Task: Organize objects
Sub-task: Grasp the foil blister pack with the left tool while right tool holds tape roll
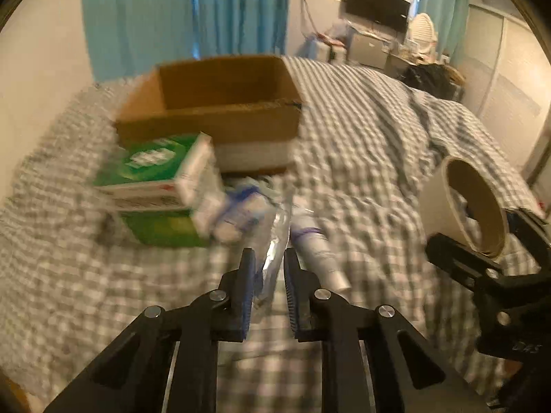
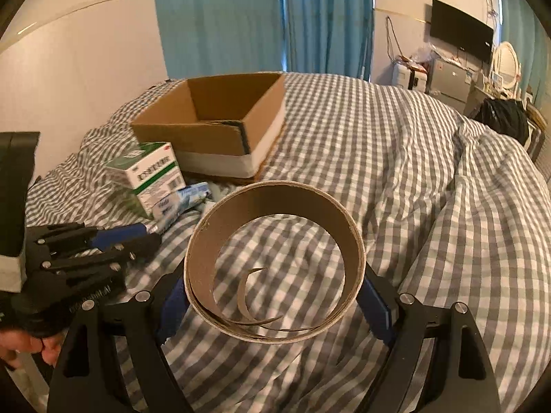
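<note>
We see our right gripper (image 2: 275, 304) at the bottom centre of the right wrist view, its 2 blue-padded fingers (image 2: 174, 304) spread wide and pressing on either side of a cardboard tape ring (image 2: 275, 206), which is held off the checked bedcover (image 2: 396, 179). The ring's opening faces the camera, and a thin strip of its inner liner curls loose inside.

In the left wrist view the same ring (image 1: 463, 206) shows at the right edge, clamped in that gripper (image 1: 482, 251).

Our left gripper (image 1: 269, 275) sits at the bottom centre of the left wrist view. Its 2 fingers (image 1: 247, 275) stand close together around a clear crinkled plastic packet (image 1: 275, 241); with the motion blur we cannot tell whether they actually pinch it. Just right of the packet lies a white tube (image 1: 318, 251) on the bedcover.

An open cardboard box (image 2: 220, 120) stands in the upper centre of the right wrist view. Below and left of it sit stacked green-and-white cartons (image 2: 148, 172), with a blue-and-white tube (image 2: 186, 199) beside them.
</note>
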Demonstrator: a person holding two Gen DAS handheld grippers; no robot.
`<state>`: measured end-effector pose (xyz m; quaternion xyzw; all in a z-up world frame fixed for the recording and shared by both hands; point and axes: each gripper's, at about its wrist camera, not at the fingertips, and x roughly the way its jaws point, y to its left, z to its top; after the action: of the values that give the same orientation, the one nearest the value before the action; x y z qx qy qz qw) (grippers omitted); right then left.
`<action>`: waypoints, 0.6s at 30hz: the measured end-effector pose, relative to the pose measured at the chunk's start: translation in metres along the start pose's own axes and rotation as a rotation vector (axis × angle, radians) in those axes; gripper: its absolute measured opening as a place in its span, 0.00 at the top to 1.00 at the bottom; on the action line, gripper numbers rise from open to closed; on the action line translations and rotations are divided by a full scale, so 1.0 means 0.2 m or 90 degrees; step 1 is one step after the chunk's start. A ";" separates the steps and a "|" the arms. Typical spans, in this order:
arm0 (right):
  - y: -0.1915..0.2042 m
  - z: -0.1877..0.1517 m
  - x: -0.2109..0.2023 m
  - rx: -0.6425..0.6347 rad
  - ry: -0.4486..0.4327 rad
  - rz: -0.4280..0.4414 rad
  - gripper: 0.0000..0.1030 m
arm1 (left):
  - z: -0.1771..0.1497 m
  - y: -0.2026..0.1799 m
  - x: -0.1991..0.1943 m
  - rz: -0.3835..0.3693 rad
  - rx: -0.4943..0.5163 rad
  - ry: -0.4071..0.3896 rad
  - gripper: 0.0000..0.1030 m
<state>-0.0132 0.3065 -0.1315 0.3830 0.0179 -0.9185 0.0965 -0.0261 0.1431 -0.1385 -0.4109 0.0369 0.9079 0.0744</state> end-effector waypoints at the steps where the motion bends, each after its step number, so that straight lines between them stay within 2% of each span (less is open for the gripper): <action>1: 0.02 0.00 -0.01 -0.005 -0.002 -0.001 0.18 | 0.00 0.02 -0.01 0.025 0.002 -0.005 0.84; 3: 0.05 0.00 -0.04 -0.016 -0.008 0.001 0.18 | -0.01 0.08 0.00 0.046 -0.006 0.000 0.84; 6: 0.11 0.00 -0.08 -0.032 -0.015 0.005 0.18 | -0.03 0.16 0.05 0.029 -0.025 0.015 0.84; 10: 0.16 -0.01 -0.10 -0.041 -0.015 0.009 0.18 | -0.04 0.16 0.04 0.007 -0.020 0.018 0.86; 13: 0.18 -0.01 -0.11 -0.045 -0.015 0.009 0.18 | -0.04 0.13 -0.01 -0.005 -0.018 0.006 0.93; 15: 0.18 -0.01 -0.13 -0.048 -0.019 0.008 0.18 | -0.02 0.12 -0.06 -0.002 -0.015 -0.007 0.93; 18: 0.17 0.01 -0.17 -0.047 -0.031 0.009 0.18 | 0.03 0.11 -0.18 -0.028 -0.023 -0.036 0.94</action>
<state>0.0144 0.2778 -0.1047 0.3570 0.0467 -0.9255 0.1178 -0.0115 0.1176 -0.1069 -0.3872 0.0097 0.9177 0.0878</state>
